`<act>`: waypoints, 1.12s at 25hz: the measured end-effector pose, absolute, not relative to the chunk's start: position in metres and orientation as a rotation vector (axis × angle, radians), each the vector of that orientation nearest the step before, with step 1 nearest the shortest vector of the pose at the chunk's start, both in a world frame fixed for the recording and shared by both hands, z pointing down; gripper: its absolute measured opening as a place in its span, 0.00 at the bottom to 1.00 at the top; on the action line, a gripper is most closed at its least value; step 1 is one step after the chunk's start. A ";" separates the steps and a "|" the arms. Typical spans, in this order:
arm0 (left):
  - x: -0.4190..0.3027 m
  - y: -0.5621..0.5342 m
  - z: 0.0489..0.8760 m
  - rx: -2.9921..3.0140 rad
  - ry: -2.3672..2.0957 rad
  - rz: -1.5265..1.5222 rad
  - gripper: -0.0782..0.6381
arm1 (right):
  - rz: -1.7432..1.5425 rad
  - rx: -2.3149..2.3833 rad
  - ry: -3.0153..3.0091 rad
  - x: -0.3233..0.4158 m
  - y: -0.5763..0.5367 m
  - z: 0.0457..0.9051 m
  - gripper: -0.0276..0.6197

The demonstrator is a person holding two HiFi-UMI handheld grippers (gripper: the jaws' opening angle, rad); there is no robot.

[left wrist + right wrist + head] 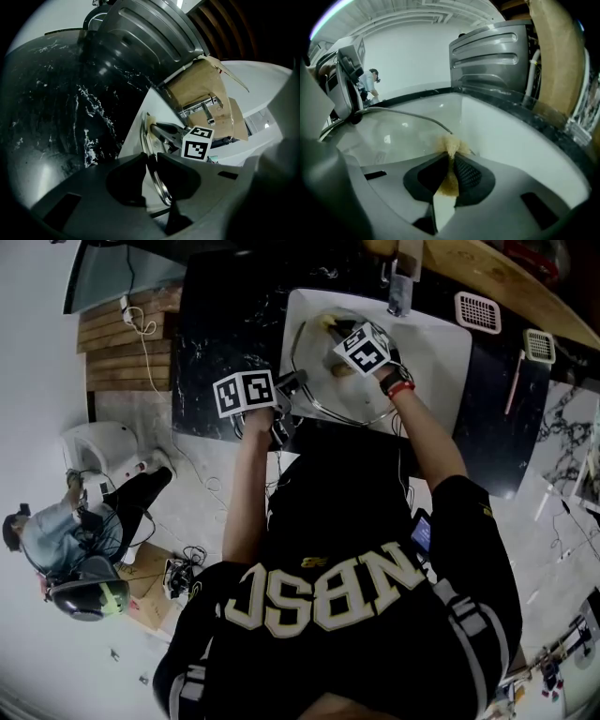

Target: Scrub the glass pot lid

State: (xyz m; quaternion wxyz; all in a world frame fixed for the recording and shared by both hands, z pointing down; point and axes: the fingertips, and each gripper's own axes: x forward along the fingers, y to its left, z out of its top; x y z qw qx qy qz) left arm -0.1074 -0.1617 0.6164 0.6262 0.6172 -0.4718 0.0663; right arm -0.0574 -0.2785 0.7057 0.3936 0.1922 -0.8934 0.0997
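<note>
Head view first: the round glass pot lid (323, 381) with its metal rim sits inside the white rectangular sink (441, 343), which is let into the black marbled desk (216, 324) at my 12 o'clock. My left gripper (300, 381) is on the lid's edge at about 9 o'clock, and my right gripper (336, 334) reaches in over the glass near 11 o'clock, just below the chrome tap (403, 287). A person (56, 540) sits on the floor far out at 8 o'clock of the frame.

From the left gripper view I see the left gripper (151, 161) with its jaws drawn narrow, pinching the lid's metal rim (157, 183) between the pads; the lid shows edge-on here, running away towards 12 o'clock. Beyond it is the right gripper (197, 143) with its marker cube, and the desk (56, 117) fills the 9 o'clock side.

From the right gripper view, the right gripper (451, 161) is clamped tight on a frayed yellow-brown sponge (449, 145), whose tip pokes out past the jaws and touches the lid's glass (393, 131) close to the rim. The sink wall (511, 140) lies at 3 o'clock, the left gripper (347, 70) at 10 o'clock, and a grey ribbed metal casing (492, 56) stands behind the desk at 1 o'clock
</note>
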 end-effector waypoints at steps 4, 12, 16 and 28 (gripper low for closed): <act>-0.108 -0.161 0.617 1.414 -1.085 0.154 0.23 | 0.250 0.515 -2.208 -0.036 -0.286 0.720 0.12; -0.108 -0.161 0.617 1.414 -1.078 0.152 0.23 | 0.232 0.531 -2.064 0.019 -0.286 0.741 0.12; -0.108 -0.162 0.617 1.414 -1.074 0.149 0.23 | 0.230 0.527 -1.997 0.045 -0.279 0.746 0.12; -0.107 -0.161 0.616 1.438 -1.075 0.157 0.22 | 0.229 0.411 -1.854 0.096 -0.222 0.742 0.12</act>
